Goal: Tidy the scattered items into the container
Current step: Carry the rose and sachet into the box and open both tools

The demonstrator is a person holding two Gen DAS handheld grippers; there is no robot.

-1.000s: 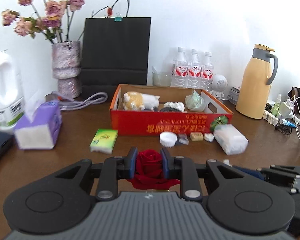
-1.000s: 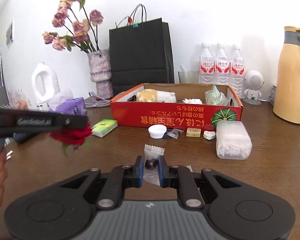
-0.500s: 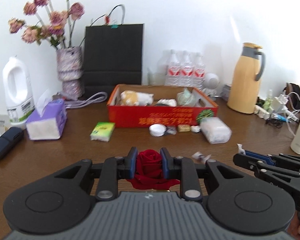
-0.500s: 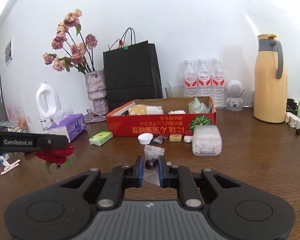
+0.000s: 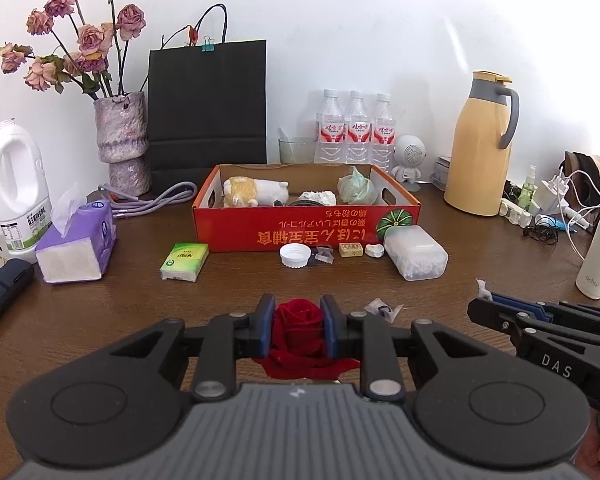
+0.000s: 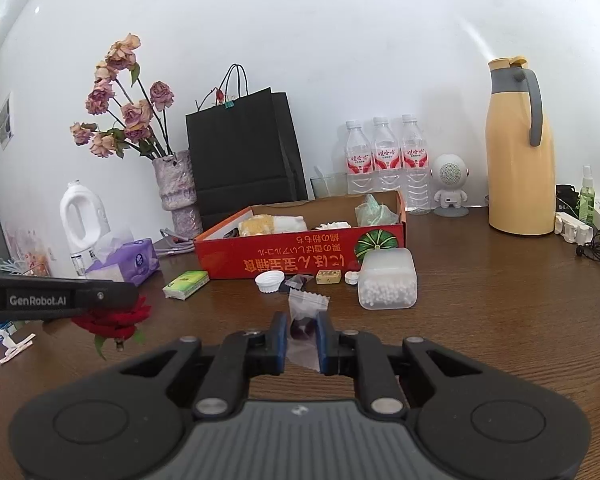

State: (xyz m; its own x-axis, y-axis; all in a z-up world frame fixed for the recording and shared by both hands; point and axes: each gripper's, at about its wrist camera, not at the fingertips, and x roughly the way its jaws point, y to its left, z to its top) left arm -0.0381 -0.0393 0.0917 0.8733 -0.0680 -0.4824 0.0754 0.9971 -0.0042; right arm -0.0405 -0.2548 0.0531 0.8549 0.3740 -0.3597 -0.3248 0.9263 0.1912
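My left gripper (image 5: pixel 297 327) is clamped on a red rose (image 5: pixel 298 322), bloom facing the red box (image 5: pixel 306 230) at 12 o'clock; its stem end is hidden beneath the jaws. My right gripper (image 6: pixel 303 338) pinches a clear sachet (image 6: pixel 306 312), long axis upright, with something dark inside that I can't make out. Both hang above the table (image 6: pixel 500 300), short of the box

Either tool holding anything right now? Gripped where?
Left tool: red fabric rose, clamped across the bloom. Right tool: small clear plastic packet, pinched at its dark contents, lower half.
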